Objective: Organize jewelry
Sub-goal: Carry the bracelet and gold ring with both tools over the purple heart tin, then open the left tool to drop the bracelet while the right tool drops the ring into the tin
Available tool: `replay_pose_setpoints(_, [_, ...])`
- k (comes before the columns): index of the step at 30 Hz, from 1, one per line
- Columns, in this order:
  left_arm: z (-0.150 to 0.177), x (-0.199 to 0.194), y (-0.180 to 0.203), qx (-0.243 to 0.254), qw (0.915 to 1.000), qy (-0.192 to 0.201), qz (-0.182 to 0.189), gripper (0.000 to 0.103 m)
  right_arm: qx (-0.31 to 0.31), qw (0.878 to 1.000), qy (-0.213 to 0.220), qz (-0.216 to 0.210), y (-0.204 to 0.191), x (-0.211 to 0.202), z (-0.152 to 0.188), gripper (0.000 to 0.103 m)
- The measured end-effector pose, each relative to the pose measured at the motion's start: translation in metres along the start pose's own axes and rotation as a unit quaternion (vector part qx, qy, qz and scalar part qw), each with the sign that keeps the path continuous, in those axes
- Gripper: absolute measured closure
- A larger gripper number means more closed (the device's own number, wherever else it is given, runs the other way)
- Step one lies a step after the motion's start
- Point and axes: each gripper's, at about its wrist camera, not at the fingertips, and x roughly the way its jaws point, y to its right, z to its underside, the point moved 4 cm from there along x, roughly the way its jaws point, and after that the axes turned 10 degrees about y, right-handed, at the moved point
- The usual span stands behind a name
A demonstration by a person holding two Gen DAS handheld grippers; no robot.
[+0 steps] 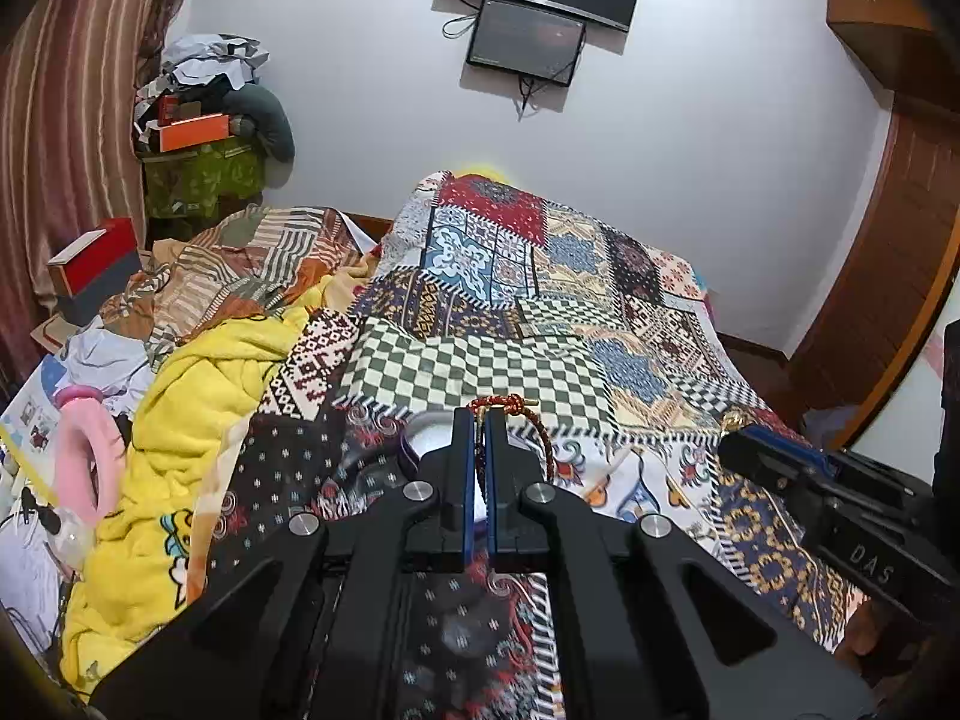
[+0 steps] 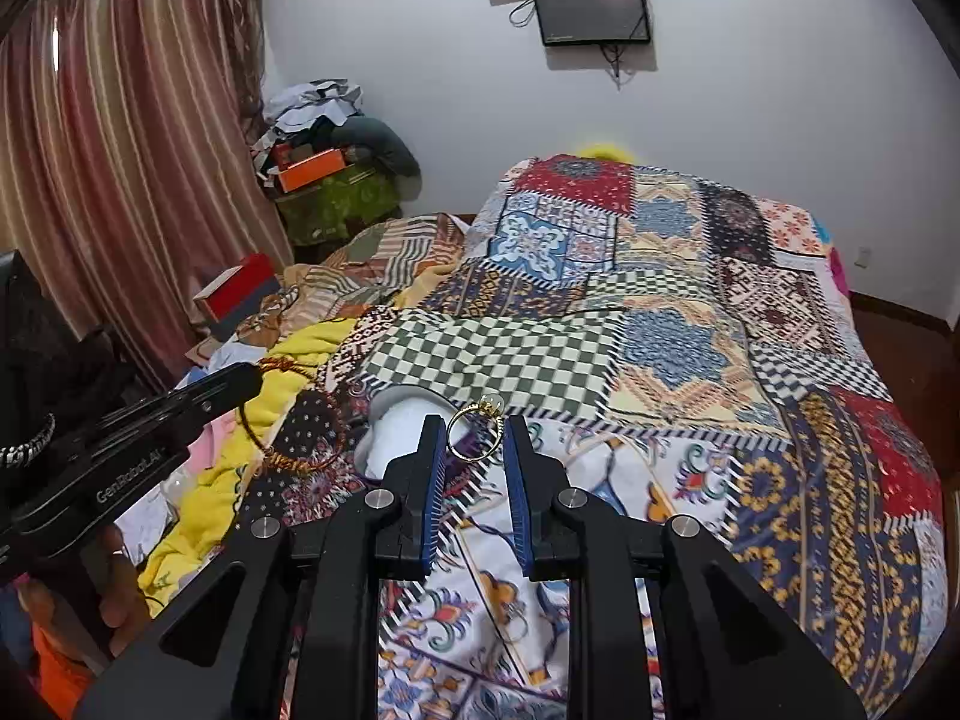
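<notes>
- The left tool [image 1: 479, 420] was nearly closed and pinched a red braided bracelet [image 1: 528, 420], which hung above the patchwork bedspread [image 1: 630, 312].
- The right tool [image 2: 477, 438] was partly open, and a gold ring [image 2: 474, 433] sat between its pads, lifted over the bed.
- A white jewelry box [image 2: 396, 420] lay open on the bed just behind both tools.
- Judging from this, both pieces were picked up but not yet put in the box; placing them was left.
</notes>
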Motion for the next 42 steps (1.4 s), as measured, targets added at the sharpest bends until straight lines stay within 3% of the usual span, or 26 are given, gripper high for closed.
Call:
replay_pose_setpoints(13, [0.003, 0.056, -0.016, 0.007, 0.9996, -0.026, -0.006, 0.102, -0.026, 0.999, -0.028, -0.034, -0.021, 0.053, -0.002, 0.086])
replay_pose_setpoints(28, [0.036, 0.116, -0.034, 0.005, 0.9954, -0.095, -0.010, 0.102, -0.035, 0.990, -0.123, -0.063, -0.020, 0.118, 0.028, 0.085])
replay_pose_setpoints(42, [0.037, 0.117, -0.038, 0.013, 0.9949, -0.099, -0.016, 0.101, -0.088, 0.986, -0.128, -0.051, -0.030, 0.130, 0.039, 0.085])
